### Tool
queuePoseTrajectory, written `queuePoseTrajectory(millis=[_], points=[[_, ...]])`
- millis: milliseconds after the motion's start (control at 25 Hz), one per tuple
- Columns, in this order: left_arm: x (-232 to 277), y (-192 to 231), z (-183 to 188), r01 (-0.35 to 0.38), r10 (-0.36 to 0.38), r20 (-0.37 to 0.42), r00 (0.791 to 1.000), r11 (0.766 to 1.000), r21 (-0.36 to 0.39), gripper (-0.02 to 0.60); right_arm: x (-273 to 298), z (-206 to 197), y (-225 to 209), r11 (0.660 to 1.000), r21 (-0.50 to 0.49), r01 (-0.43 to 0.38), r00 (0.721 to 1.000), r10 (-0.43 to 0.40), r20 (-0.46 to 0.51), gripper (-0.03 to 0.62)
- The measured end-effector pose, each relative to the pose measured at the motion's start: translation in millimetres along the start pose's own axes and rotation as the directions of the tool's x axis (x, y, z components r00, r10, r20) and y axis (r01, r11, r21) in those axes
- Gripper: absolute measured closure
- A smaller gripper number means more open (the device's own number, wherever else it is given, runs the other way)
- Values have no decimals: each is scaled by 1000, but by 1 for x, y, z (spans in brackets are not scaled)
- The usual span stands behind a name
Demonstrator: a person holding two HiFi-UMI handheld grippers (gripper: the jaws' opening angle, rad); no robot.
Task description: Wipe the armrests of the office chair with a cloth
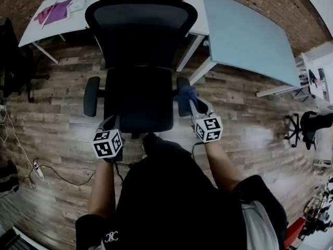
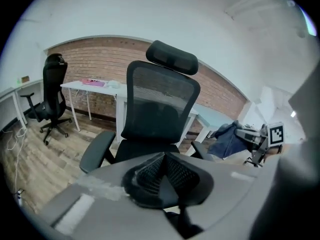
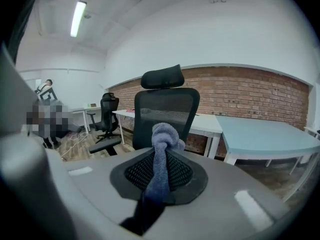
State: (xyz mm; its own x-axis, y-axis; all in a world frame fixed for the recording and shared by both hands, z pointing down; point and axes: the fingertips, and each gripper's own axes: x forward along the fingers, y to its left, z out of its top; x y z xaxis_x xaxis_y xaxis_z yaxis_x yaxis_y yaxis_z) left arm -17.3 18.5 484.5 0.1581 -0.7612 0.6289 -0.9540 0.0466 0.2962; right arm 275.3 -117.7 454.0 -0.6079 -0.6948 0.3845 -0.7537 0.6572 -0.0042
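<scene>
The office chair (image 1: 140, 46), black with a mesh back and a headrest, stands on the wooden floor (image 1: 62, 87) facing the person. Its back is turned toward the far white desk (image 1: 52, 22) and the pale blue table (image 1: 244, 35) by the brick wall (image 3: 250, 99). The right gripper (image 1: 191, 102) is clamped on a blue cloth (image 1: 188, 93); in the right gripper view the fabric is pinched between the closed jaws and bunches in a knot past their tips. The cloth lies over the middle of the right armrest (image 1: 182, 109) and seems to press on its pad, though the head view is too dark there to confirm contact. The left gripper (image 1: 111, 124) has its jaws drawn together with nothing between them. It hangs just beside the seat's near left corner, apart from the left armrest (image 1: 91, 95).
</scene>
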Motion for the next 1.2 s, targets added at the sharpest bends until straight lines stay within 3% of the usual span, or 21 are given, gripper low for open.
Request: queuePoseTrajectory(millis=[200, 400, 600, 720, 960, 1200], points=[[-28, -9, -25, 28, -28, 10, 1000, 1000, 4, 577, -47, -4, 29, 998, -24, -61, 998, 61, 1, 548], [-24, -54, -41, 114, -114, -9, 993, 991, 65, 577, -93, -16, 32, 981, -166, -96, 994, 87, -59, 548], [-6, -95, -37, 189, -188, -18, 982, 977, 101, 577, -115, -25, 2, 977, -213, -30, 997, 12, -82, 546], [15, -115, -30, 204, -200, -39, 979, 971, 124, 577, -113, -26, -17, 976, -215, -30, 998, 15, -69, 546], [76, -175, -12, 199, -180, -108, 978, 957, 209, 577, -92, -46, -64, 943, -249, -222, 972, 193, -133, 548], [139, -241, 4, 191, -142, -208, 968, 952, 239, 577, -53, -82, -120, 839, -321, -440, 895, 379, -236, 548]])
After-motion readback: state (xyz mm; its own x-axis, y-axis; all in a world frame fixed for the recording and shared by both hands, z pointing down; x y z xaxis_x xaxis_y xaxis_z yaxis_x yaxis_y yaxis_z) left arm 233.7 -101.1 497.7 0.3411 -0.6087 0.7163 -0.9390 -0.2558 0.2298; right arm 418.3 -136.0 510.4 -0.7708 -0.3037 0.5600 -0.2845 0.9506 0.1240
